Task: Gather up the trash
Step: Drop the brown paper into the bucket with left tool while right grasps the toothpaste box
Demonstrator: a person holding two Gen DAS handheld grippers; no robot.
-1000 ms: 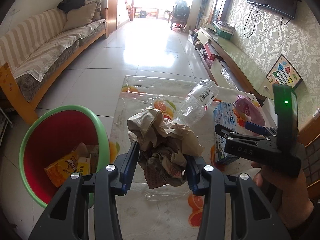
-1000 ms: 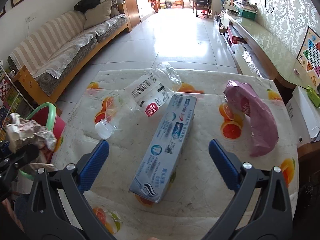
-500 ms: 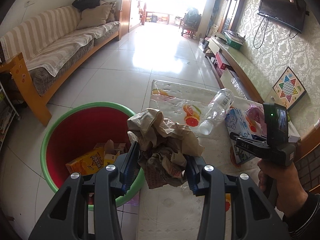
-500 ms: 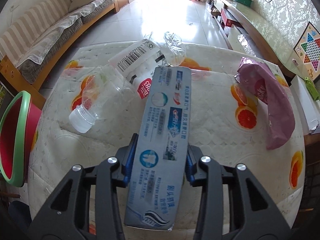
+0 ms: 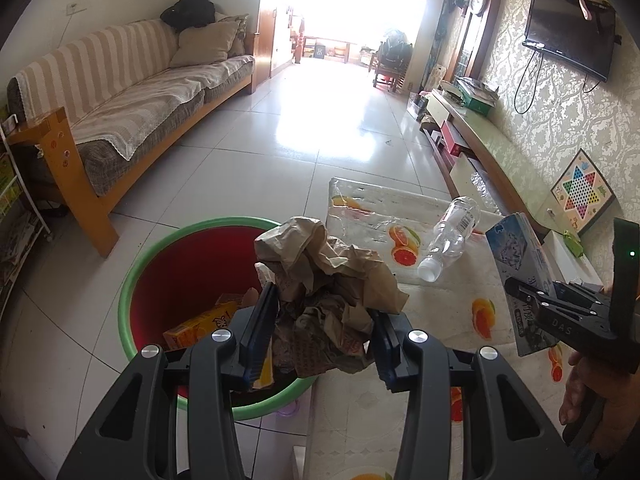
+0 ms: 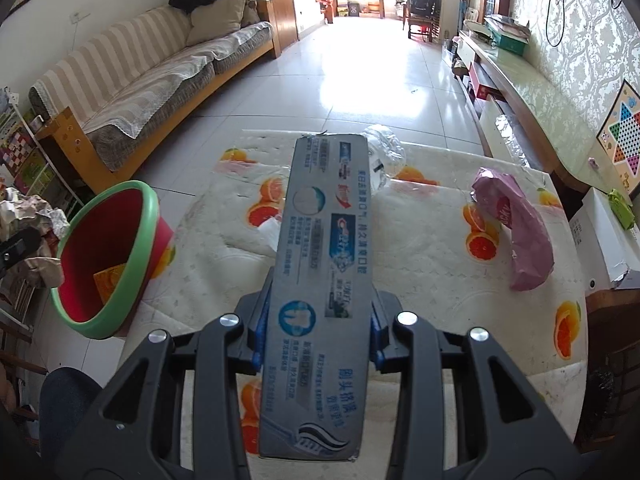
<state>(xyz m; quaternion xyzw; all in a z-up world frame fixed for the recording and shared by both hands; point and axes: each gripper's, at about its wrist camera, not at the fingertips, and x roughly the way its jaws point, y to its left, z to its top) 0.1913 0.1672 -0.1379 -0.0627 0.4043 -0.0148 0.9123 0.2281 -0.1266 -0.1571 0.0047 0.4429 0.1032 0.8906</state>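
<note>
Left gripper (image 5: pixel 324 334): clamped on crumpled paper (image 5: pixel 328 276), over bin (image 5: pixel 132 280) rim.
Right gripper (image 6: pixel 316 334): gripping toothpaste box (image 6: pixel 324 248) above table (image 6: pixel 440 300).
Table: clear bottle (image 5: pixel 450 238), pink bag (image 6: pixel 516 228).

Our left gripper (image 5: pixel 324 336) is clamped tight on its load, fingers pointing forward. Our right gripper (image 6: pixel 316 336) is likewise closed on a load, level, our right hand (image 5: pixel 580 384) grasping its handle.
</note>
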